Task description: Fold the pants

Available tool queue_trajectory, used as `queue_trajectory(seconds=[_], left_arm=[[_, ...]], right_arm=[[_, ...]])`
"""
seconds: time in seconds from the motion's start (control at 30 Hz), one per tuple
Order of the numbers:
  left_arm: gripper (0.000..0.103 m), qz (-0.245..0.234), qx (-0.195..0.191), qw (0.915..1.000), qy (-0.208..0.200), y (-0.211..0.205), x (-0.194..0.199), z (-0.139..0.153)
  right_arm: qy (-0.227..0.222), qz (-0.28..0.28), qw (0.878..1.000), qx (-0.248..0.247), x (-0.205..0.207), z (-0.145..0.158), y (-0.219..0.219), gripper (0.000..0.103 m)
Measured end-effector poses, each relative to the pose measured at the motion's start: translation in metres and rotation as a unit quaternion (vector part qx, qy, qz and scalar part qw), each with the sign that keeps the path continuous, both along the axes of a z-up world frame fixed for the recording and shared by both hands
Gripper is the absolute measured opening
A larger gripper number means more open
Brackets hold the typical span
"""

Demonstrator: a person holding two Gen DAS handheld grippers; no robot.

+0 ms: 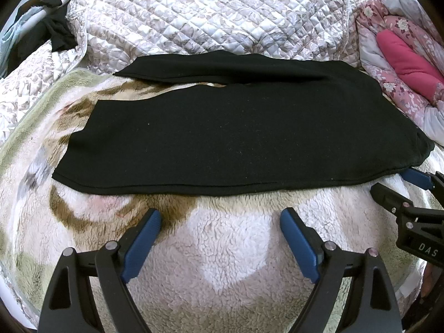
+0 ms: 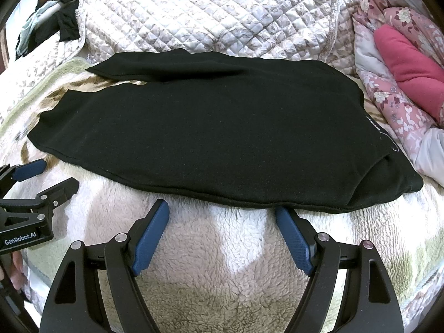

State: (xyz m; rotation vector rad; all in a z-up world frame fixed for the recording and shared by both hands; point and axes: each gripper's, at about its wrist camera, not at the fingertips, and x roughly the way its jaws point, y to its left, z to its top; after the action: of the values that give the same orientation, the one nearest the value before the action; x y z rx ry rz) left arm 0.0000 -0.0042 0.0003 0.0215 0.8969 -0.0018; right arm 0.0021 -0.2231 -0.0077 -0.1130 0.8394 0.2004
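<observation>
The pants [image 1: 222, 136] lie flat on the fleece blanket [image 1: 222, 249] over the bed, long axis running 9 to 3 o'clock across both views. The waist end is at 3 o'clock, and the two legs end at 9 o'clock with a narrow gap between them. So the near side seam faces both tools broadside, at 12 o'clock from each.

The left tool [image 1: 220, 222] has its jaws wide apart, empty, just short of the near edge toward the leg half. The right tool [image 2: 222, 212] is also spread and empty. Its right fingertip [image 2: 280, 211] looks to be touching or just under the hem toward the waist half.

By my reading, the next move is a lengthwise fold: each tool pinches the near edge and carries it toward 12 o'clock onto the far leg. The right tool is nearer to gripping.
</observation>
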Motion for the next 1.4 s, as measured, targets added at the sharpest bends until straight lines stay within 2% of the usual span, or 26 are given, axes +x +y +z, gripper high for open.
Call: queue_trajectory(seconds=[1.4], left_arm=[[0.09, 0.0, 0.001, 1.0, 0.0, -0.0038, 0.001, 0.0027]], right_arm=[[0.0, 0.0, 1.0, -0.002, 0.0002, -0.0032, 0.0028, 0.079]])
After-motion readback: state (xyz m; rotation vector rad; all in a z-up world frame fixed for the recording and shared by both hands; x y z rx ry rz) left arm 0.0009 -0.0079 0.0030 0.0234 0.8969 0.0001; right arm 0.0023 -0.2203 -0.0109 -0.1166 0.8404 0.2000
